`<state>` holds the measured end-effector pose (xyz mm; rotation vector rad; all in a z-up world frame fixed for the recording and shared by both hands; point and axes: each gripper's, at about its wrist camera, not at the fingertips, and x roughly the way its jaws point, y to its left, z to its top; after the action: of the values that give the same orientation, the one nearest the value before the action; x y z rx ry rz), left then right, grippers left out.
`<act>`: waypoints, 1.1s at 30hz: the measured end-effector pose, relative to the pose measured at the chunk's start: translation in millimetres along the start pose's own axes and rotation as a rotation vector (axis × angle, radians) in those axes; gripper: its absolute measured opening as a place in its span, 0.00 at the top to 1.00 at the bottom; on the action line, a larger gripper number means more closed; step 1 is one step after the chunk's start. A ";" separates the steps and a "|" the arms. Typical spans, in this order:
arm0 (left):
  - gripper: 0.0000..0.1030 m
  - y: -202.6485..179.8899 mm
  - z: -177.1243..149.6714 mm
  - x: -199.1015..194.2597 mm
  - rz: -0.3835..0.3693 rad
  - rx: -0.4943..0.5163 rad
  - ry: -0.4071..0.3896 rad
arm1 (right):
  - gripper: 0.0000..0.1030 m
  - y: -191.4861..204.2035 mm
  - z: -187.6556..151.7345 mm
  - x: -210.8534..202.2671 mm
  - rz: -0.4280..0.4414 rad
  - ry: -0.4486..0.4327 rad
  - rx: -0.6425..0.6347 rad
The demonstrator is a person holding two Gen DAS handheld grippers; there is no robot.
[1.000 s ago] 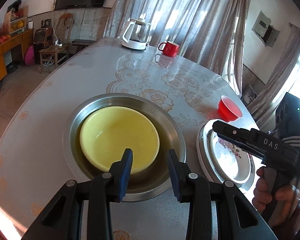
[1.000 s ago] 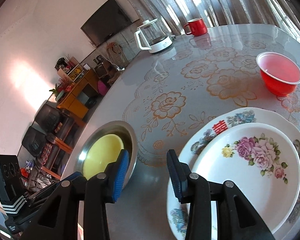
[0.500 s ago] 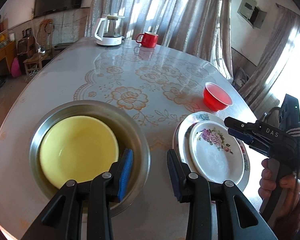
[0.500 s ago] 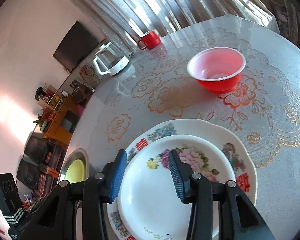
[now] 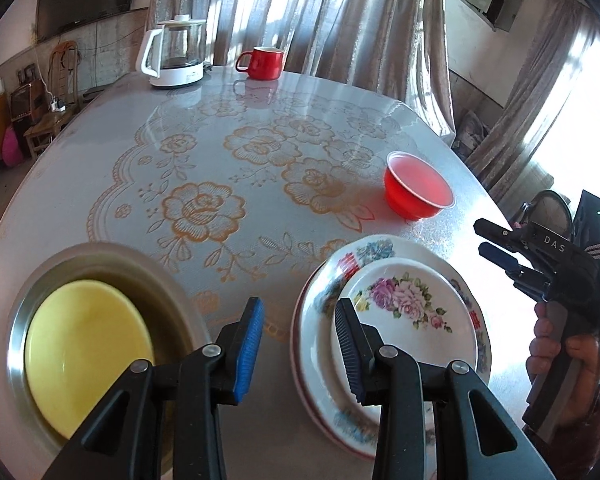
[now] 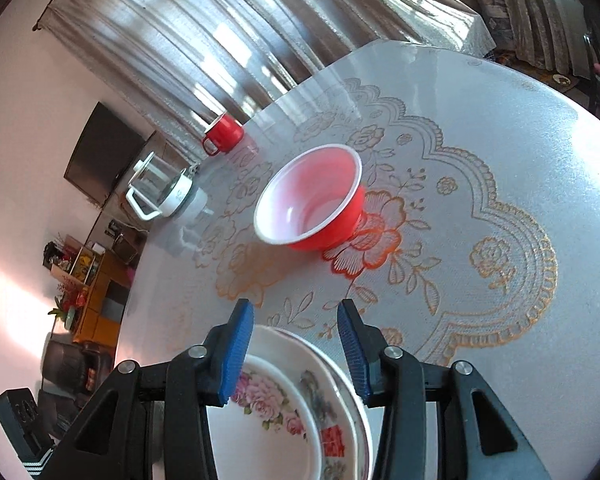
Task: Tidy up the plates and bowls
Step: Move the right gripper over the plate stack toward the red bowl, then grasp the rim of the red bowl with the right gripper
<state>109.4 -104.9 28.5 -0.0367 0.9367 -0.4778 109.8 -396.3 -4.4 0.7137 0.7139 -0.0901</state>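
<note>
Both claws swung from the yellow bowl (image 5: 82, 344) toward the red bowl (image 6: 312, 196); right claw (image 6: 296, 354) and left claw (image 5: 300, 344) spread, empty, likely for nesting.

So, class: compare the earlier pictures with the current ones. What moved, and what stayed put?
Both grippers swung away from the steel basin toward the plates. The left gripper, earlier over the yellow bowl, now hovers beside the stacked floral plates; the right gripper now faces the red bowl. Both remain empty. The dishes, kettle and mug stayed put.

Left gripper (image 5: 298, 344) and right gripper (image 6: 296, 354) hover, jaws parted, empty.
</note>
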 end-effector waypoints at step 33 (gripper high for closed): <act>0.60 -86.1 119.3 146.3 -0.182 -0.066 0.108 | 0.76 -35.5 80.9 69.2 -0.046 -0.009 0.007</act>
<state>242.6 -262.6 8.2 -0.1588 1.0603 -0.6221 197.5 -463.1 -24.9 0.7029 0.7216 -0.1375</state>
